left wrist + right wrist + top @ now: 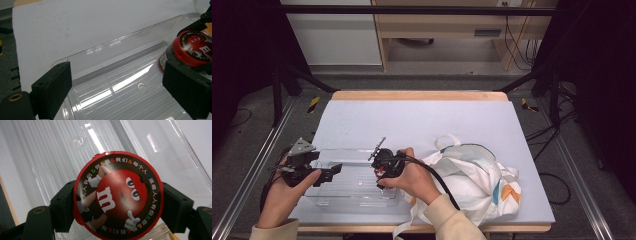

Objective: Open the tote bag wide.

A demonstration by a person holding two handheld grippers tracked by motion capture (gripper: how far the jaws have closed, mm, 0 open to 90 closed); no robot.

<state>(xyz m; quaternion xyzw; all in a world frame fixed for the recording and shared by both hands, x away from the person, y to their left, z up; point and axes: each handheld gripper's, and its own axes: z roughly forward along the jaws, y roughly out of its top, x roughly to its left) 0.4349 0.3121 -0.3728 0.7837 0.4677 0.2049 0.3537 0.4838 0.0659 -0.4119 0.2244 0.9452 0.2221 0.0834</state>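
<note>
- The left gripper (332, 172) sits at the left, held in the left hand (287, 187), its jaws spread wide with nothing between the pads.
- The right gripper (382, 172), in the right hand (412, 175), points down and left.
- Its jaws clamp a round red-lidded candy tub (118, 195) from both sides.

The candy tub (118, 195) has a red lid with a brown ring of white lettering and coloured ampersands around a red cartoon face bearing a white "m". The tray (357, 192) is clear, ribbed plastic. Both grippers are black — the left gripper (329, 173) topped by a grey plate. The mat (422, 120) is pale lavender-grey; the cloth bag (474, 180) white with teal and orange patches.
</note>
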